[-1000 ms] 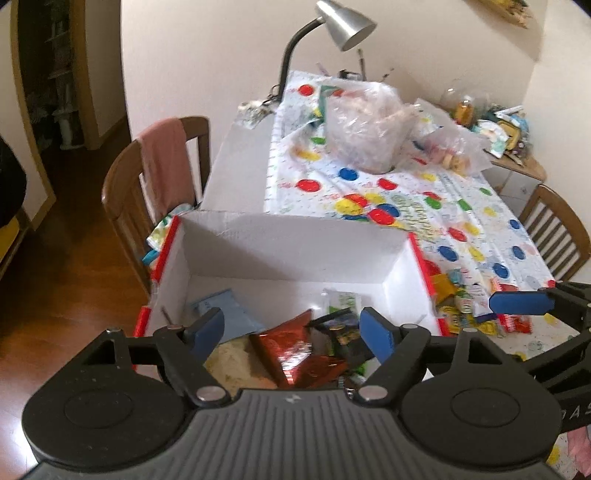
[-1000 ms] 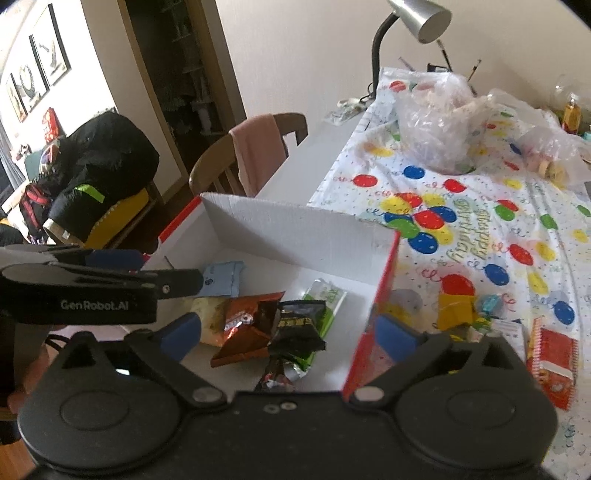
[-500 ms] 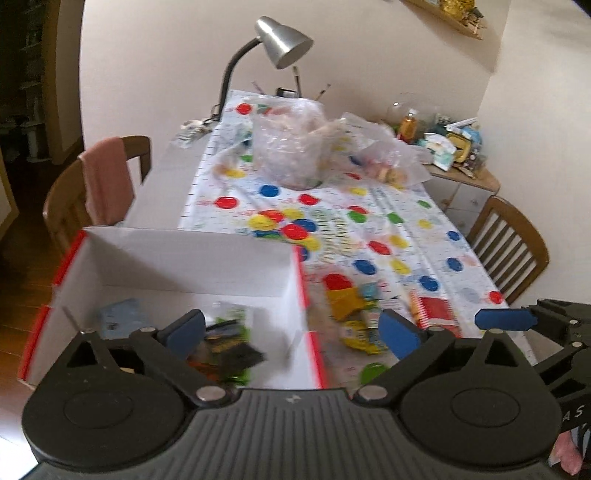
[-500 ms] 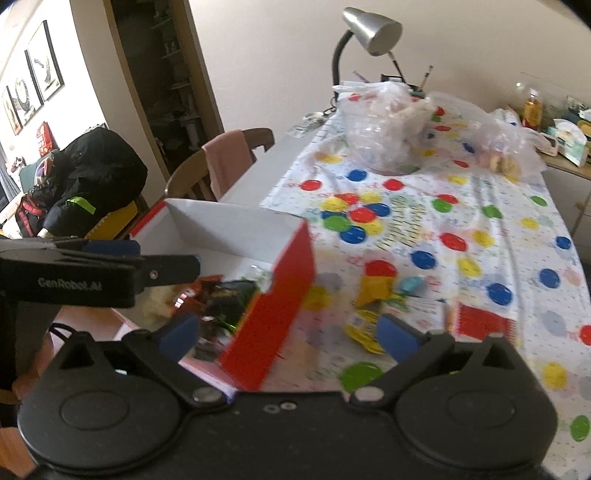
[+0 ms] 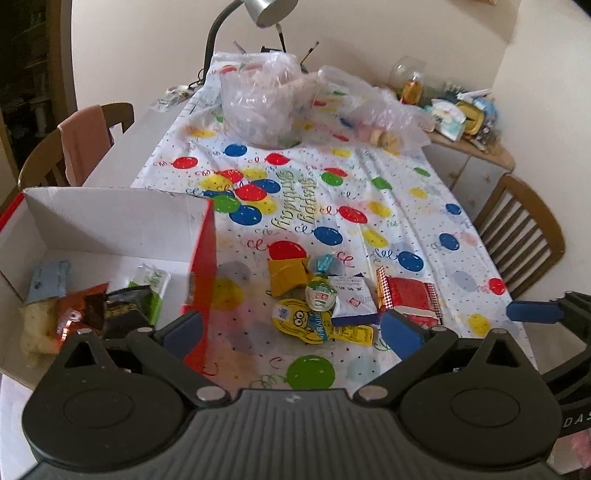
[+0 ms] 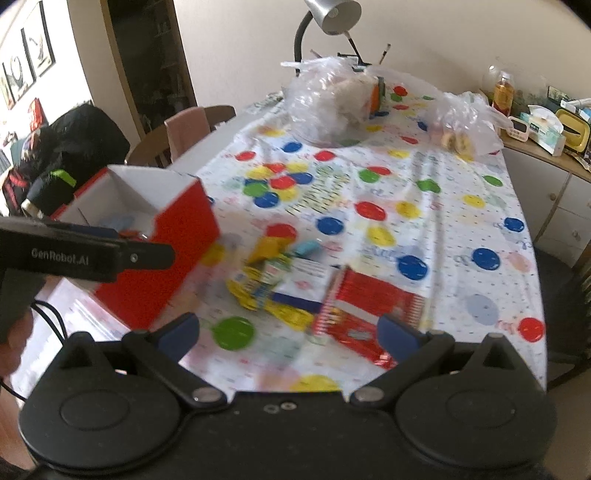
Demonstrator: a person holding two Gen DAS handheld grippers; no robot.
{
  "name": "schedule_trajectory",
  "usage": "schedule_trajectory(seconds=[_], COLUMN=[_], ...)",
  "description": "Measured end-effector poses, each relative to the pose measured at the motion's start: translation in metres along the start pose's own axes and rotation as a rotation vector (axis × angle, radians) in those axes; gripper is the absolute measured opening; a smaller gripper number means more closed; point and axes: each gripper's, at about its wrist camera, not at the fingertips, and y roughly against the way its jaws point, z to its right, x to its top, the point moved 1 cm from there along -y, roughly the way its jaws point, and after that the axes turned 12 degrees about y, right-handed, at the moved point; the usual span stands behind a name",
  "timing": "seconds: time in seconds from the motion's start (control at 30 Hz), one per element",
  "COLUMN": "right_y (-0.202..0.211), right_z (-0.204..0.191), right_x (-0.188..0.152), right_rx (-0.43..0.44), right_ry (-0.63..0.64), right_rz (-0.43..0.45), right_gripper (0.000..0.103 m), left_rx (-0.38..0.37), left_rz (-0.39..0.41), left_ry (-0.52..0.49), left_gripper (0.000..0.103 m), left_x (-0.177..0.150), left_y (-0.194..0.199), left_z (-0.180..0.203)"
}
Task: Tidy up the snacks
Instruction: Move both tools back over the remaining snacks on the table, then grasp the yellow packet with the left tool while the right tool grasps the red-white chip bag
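Both tongs spread, empty; my left gripper (image 5: 291, 326) just finished opening. Yellow cartoon-print foil pouch (image 5: 306, 321) sits dead ahead at 12 o'clock, long axis crosswise; right gripper (image 6: 290, 332) further off.

Both wrist views side by side, angled down along the worktop (image 5: 406, 206), close over the snack pile (image 5: 325, 306), sharing box (image 6: 177, 236), lamp (image 6: 332, 14).

Left claw (image 5: 291, 328) wide open, empty, over snack pile (image 5: 325, 306) on worktop (image 5: 369, 206); red box (image 5: 110, 236) just left.
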Motion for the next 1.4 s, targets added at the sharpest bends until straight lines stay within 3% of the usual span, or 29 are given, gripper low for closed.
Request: schedule_trajectory(seconds=[0.33, 0.63, 1.07, 1.17, 1.3, 1.4], right_y=[-0.039, -0.096, -0.147, -0.154, -0.16, -0.161], right_z=[0.043, 0.067, 0.065, 0.064, 0.064, 0.065], right_x=[-0.013, -0.012, -0.001, 0.0, 0.0, -0.002], right_rx=[0.052, 0.175, 0.314, 0.344, 0.37, 0.376], right_ry=[0.188, 0.392, 0.699, 0.699, 0.7, 0.693], right_rz=[-0.047, -0.114, -0.178, -0.182, -0.177, -0.172], right_gripper=[0.103, 0.103, 0.103, 0.102, 0.1, 0.098], left_rx=[0.062, 0.115, 0.15, 0.154, 0.143, 0.131], left_rz=[-0.053, -0.112, -0.215, -0.232, -0.245, -0.274], left_ry=[-0.049, -0.057, -0.028, -0.026, -0.019, -0.002], left_gripper=[0.103, 0.103, 0.102, 0.095, 0.094, 0.082], left_x=[0.007, 0.012, 0.025, 0.025, 0.027, 0.028], left_y=[-0.052, -0.094, -0.147, -0.155, -0.163, -0.171], left_z=[0.038, 0.046, 0.046, 0.046, 0.046, 0.044])
